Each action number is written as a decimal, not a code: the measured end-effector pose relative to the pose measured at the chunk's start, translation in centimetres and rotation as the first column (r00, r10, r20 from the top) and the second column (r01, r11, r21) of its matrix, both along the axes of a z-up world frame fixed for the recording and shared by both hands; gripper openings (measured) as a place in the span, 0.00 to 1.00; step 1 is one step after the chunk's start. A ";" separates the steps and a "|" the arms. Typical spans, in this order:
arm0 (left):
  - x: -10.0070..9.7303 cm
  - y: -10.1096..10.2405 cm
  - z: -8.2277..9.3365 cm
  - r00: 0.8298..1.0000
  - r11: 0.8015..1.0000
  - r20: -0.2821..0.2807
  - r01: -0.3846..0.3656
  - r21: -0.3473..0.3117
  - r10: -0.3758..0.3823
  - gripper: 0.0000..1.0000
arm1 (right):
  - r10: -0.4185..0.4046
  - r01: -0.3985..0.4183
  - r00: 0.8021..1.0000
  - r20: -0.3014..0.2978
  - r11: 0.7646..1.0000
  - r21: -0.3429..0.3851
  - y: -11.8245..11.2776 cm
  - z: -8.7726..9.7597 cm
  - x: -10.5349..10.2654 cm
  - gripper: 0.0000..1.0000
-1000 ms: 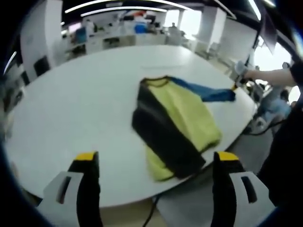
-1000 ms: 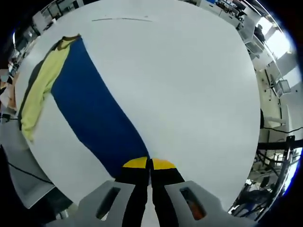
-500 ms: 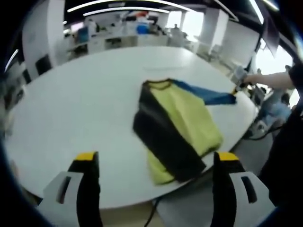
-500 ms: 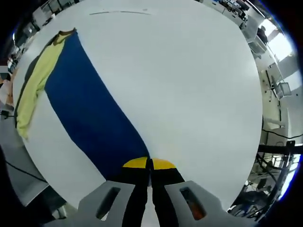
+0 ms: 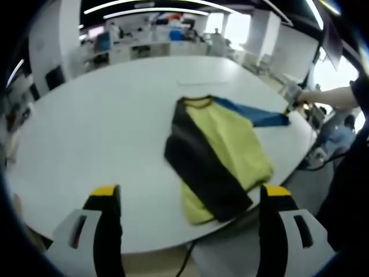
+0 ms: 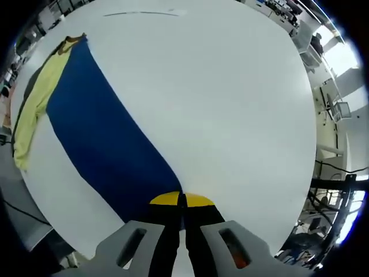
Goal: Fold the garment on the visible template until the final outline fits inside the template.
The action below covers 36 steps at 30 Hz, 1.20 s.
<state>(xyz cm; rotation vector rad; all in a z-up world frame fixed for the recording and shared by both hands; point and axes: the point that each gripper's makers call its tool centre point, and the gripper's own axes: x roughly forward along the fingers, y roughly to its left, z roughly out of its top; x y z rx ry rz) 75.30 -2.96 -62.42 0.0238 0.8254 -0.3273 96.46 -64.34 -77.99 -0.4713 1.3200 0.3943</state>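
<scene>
A yellow, black and blue garment (image 5: pixel 216 154) lies near the right edge of the white table (image 5: pixel 104 127), its lower hem hanging over the rim. Its blue sleeve (image 5: pixel 253 115) stretches right toward the other gripper (image 5: pixel 290 99), held by a person's hand. My left gripper (image 5: pixel 187 199) is open, hovering off the near table edge, apart from the garment. In the right gripper view the blue sleeve (image 6: pixel 104 138) runs from the yellow body (image 6: pixel 37 98) down into my right gripper (image 6: pixel 182 199), which is shut on the sleeve's end.
A thin dark line (image 6: pixel 141 12) is drawn on the far side of the table (image 6: pixel 230 98). Office desks and monitors (image 5: pixel 144 40) stand behind the table. A person's dark clothing (image 5: pixel 346 190) is at the right. Cables lie on the floor below the table edge.
The right gripper has pulled the blue sleeve a little further out, stretching it. The garment body has shifted slightly. The left gripper stays open in place.
</scene>
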 end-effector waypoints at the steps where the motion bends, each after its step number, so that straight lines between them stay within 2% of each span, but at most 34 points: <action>1: 0.0 0.0 0.0 1.000 1.000 0.000 -0.001 0.000 0.001 0.96 | 0.001 -0.001 1.000 0.004 1.000 -0.003 -0.1 -0.1 0.2 0.01; 26: 0.2 -0.3 -0.2 1.000 1.000 -0.004 0.000 -0.002 0.000 0.95 | 0.026 -0.026 1.000 -0.009 0.999 -0.027 0.2 0.0 0.1 0.02; 34: 0.0 -0.1 -0.3 1.000 1.000 -0.005 -0.003 -0.001 0.003 0.95 | 0.039 -0.038 0.999 0.008 0.998 -0.055 -0.9 -0.7 0.9 0.04; 36: 0.0 -0.2 -0.3 1.000 1.000 -0.005 -0.003 -0.003 0.003 0.95 | 0.050 -0.049 0.999 0.009 0.995 -0.088 -1.7 -1.0 1.0 0.02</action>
